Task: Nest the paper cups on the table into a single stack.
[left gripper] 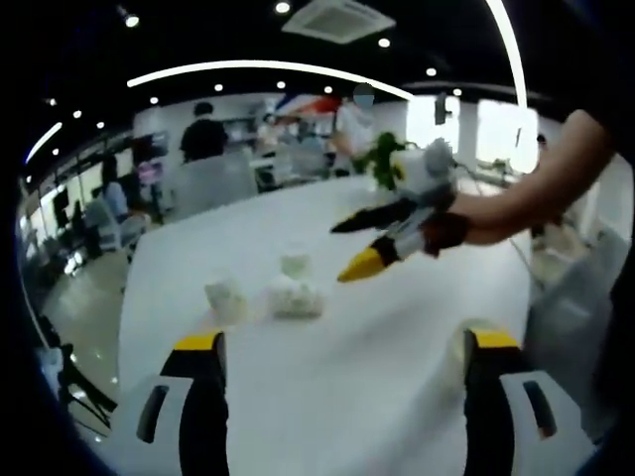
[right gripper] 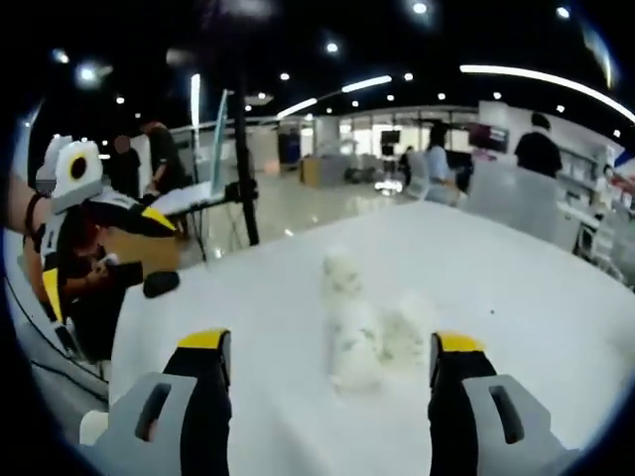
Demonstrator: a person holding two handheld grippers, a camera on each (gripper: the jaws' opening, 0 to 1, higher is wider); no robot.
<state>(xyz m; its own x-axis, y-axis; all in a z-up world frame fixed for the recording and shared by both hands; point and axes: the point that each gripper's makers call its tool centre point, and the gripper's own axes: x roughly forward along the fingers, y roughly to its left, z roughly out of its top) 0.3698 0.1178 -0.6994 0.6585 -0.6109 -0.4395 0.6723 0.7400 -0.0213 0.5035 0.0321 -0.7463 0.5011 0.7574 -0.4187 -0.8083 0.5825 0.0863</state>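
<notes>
Left gripper view looks along the white bench at the paper cups: a small loose cluster of perhaps three, though blur makes the count unsure, one cup at the cluster's left side, a lumpier pair beside it and one just behind. None looks nested yet, so I judge the stacking is at its start, in the approach step.

The left gripper has its jaws spread wide with nothing between them, hanging short of the cluster. The right gripper, held in a person's hand, hovers above and to the right of the cups, its yellow-tipped jaws parted and empty; in the right gripper view the right gripper frames the cups between its wide jaws.

Next, one gripper should probably close on a single cup's rim while the other steadies a neighbour to receive it.
</notes>
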